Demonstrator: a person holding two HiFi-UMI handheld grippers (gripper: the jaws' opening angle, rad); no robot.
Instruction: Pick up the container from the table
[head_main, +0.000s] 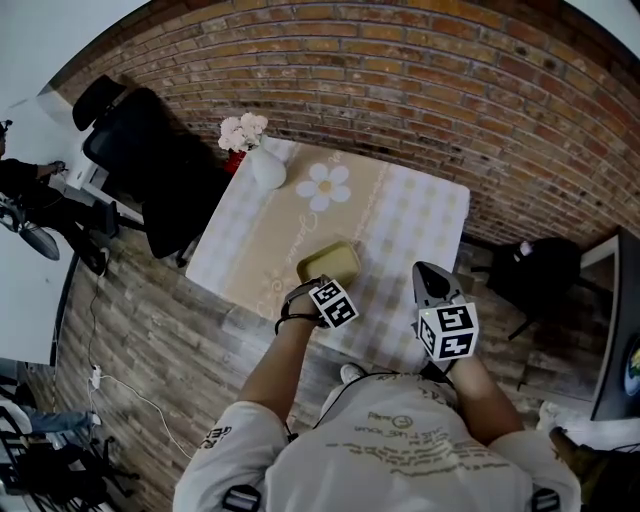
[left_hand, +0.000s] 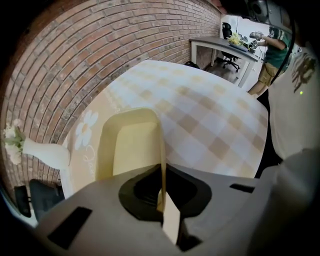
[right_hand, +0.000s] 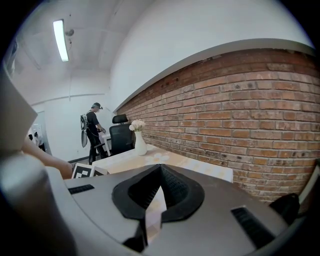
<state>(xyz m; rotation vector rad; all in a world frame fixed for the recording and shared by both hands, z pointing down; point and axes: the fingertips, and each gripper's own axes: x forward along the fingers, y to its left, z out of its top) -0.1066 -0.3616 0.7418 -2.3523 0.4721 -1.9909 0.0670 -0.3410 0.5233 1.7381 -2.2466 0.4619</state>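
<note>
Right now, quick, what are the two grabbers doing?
Left gripper: closed on the side wall of the yellow container.
Right gripper: closed, holding nothing.

The square table (head_main: 452, 205) wears a pale checked cloth (head_main: 400, 255) with a beige band down it (a white daisy (head_main: 328, 186) is printed there). A white vase (head_main: 268, 166) of pale flowers (head_main: 243, 131) stands at its far left corner, and a yellowish open container (head_main: 328, 263) sits near the front edge.
</note>
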